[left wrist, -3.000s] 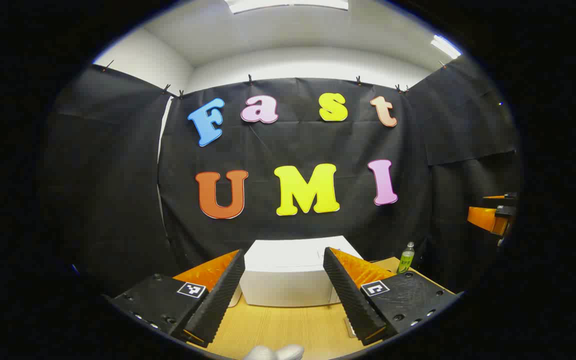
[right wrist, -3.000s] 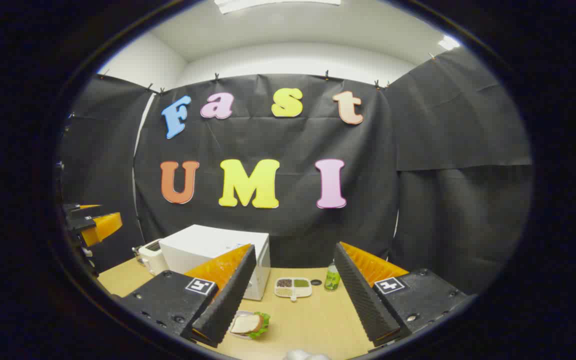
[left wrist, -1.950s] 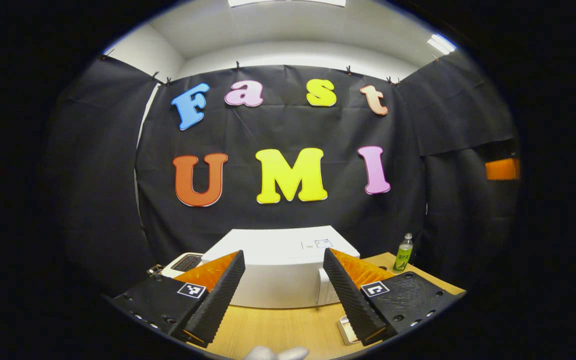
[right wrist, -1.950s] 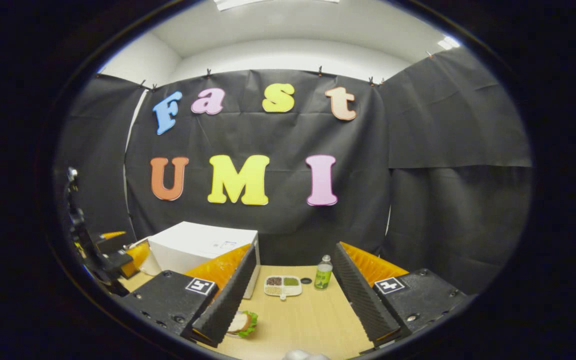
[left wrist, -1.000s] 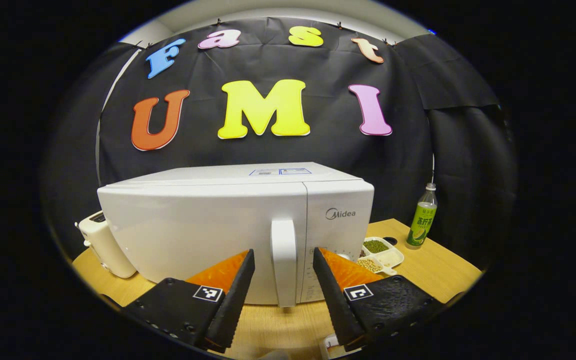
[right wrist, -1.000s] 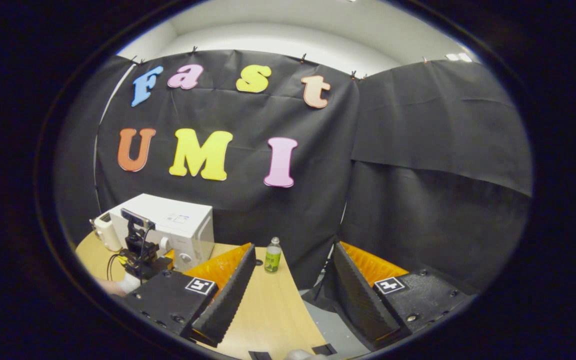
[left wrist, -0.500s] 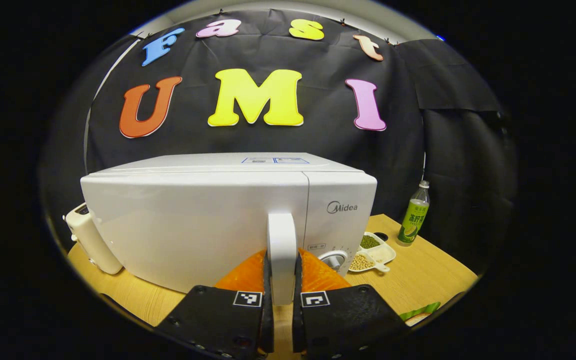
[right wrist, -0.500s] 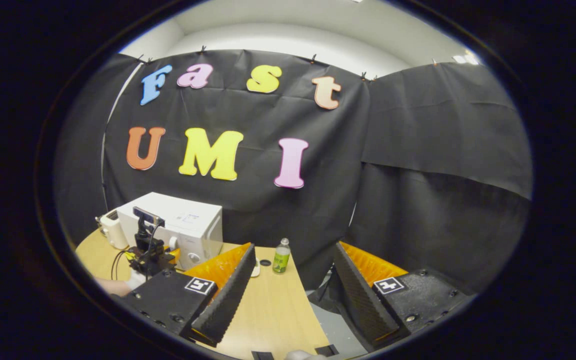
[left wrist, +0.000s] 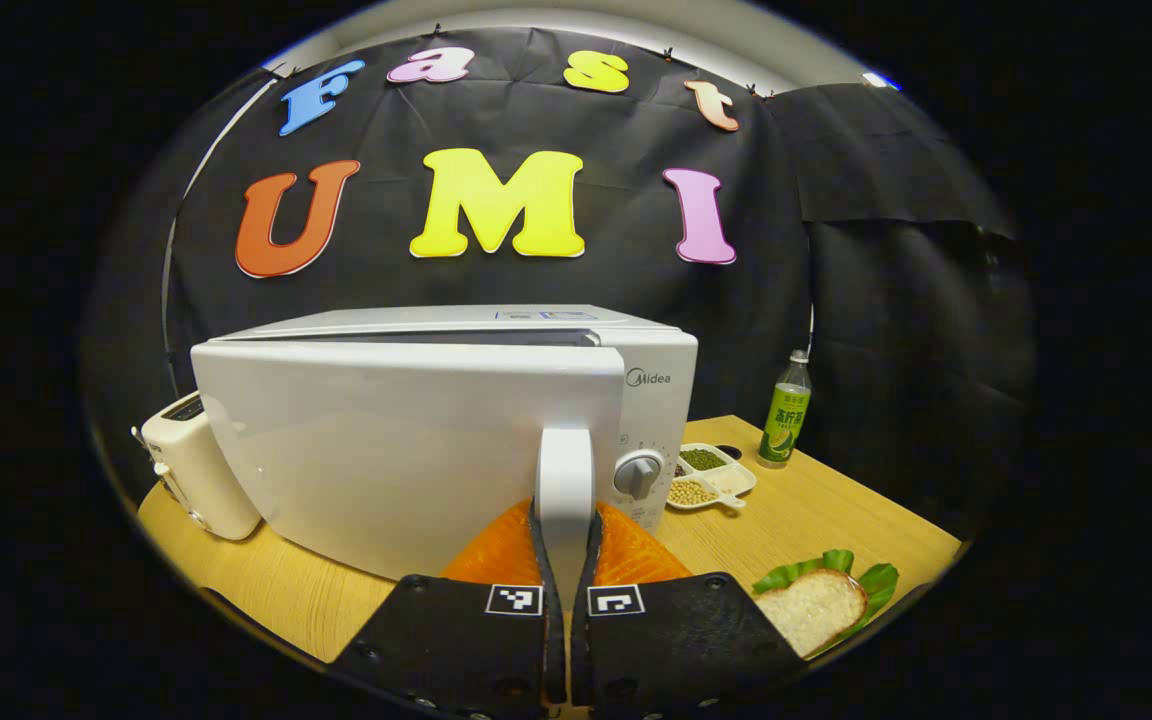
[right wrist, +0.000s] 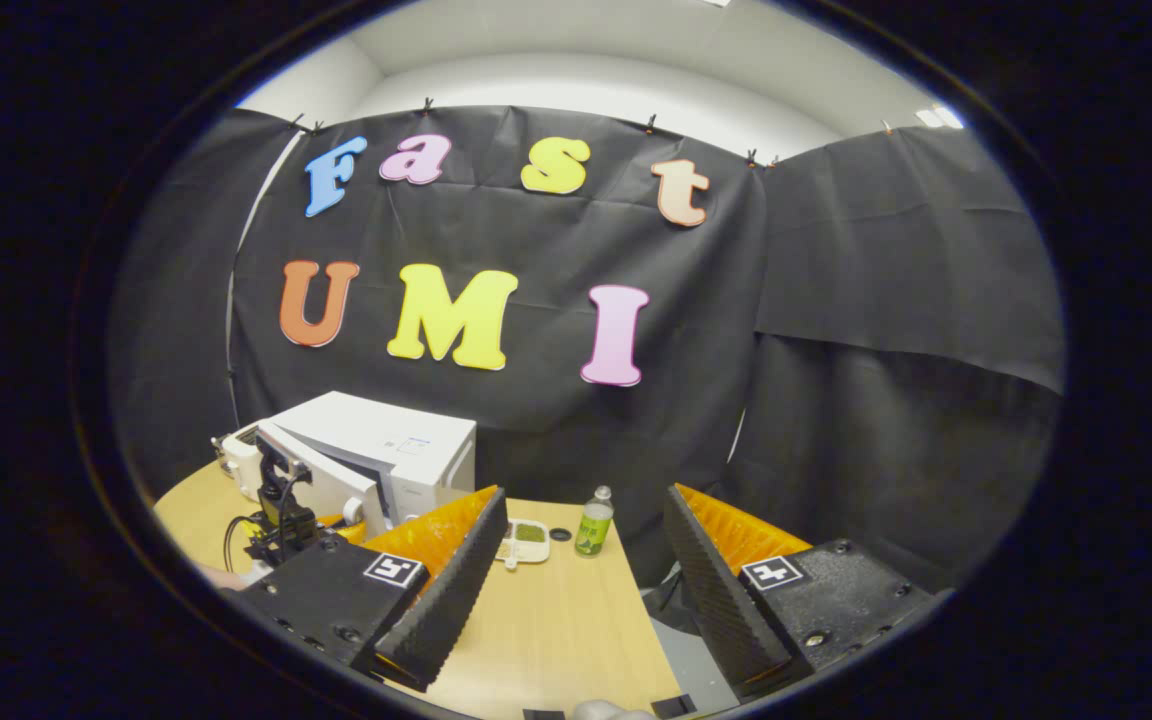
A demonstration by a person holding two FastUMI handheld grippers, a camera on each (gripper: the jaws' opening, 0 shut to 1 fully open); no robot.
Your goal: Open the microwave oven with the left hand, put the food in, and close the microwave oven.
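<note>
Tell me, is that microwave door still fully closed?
No: in the left gripper view the microwave door stands ajar, a gap showing along its top edge, with the left gripper clamped on the door handle.

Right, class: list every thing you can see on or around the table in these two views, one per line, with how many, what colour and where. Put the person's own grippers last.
Microwave oven: one, white, on the table, door ajar.
Door handle: one, white, upright on the door's right edge.
Toaster: one, cream, left of the microwave oven.
Divided dish: one, white, holding green and tan beans, right of the microwave oven.
Bottle: one, green label, standing beyond the dish.
Sandwich: one, bread on green lettuce, near right edge of the table.
Table: one, light wood.
Left gripper: one, shut on the door handle.
Right gripper: one, open, above the table, holding nothing.
</note>
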